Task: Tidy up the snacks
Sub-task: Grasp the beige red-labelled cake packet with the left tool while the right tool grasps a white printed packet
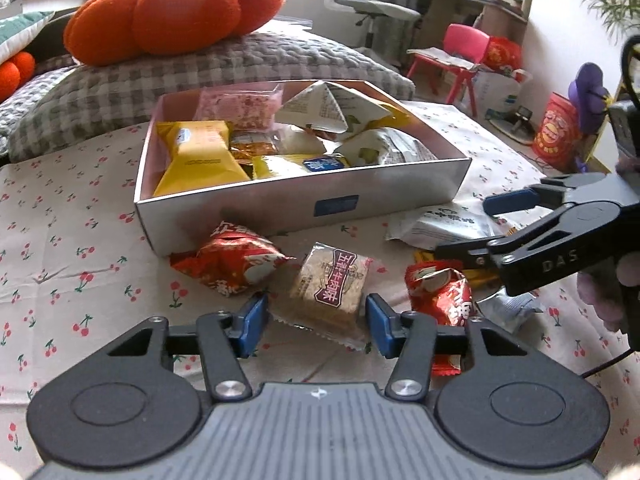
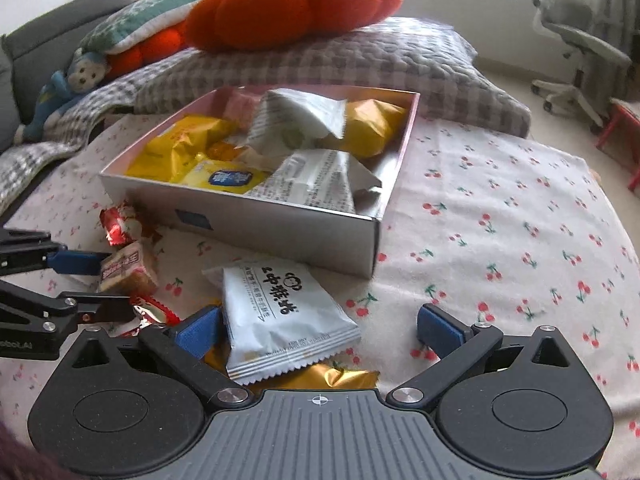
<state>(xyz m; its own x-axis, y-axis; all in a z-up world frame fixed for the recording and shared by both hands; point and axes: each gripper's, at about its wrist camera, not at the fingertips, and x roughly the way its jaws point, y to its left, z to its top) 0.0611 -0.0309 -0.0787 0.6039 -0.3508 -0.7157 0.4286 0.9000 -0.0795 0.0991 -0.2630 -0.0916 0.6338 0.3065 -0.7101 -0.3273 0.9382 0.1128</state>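
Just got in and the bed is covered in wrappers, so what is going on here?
A person is sorting snacks into a shallow silver cardboard box on the cherry-print bedsheet, one handheld gripper per hand. The left gripper straddles a tan biscuit packet with a maroon label, fingers not yet pressing. The right gripper hangs open over a white snack pouch with black lettering. Red packets lie loose.

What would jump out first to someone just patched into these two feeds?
Probably the big orange pumpkin cushion on the grey checked pillow, behind the open box stuffed with snack packets. Nearer, loose snacks lie on the cherry-print cloth: the left claw brackets a tan biscuit pack, and the open right claw hovers at a white packet.
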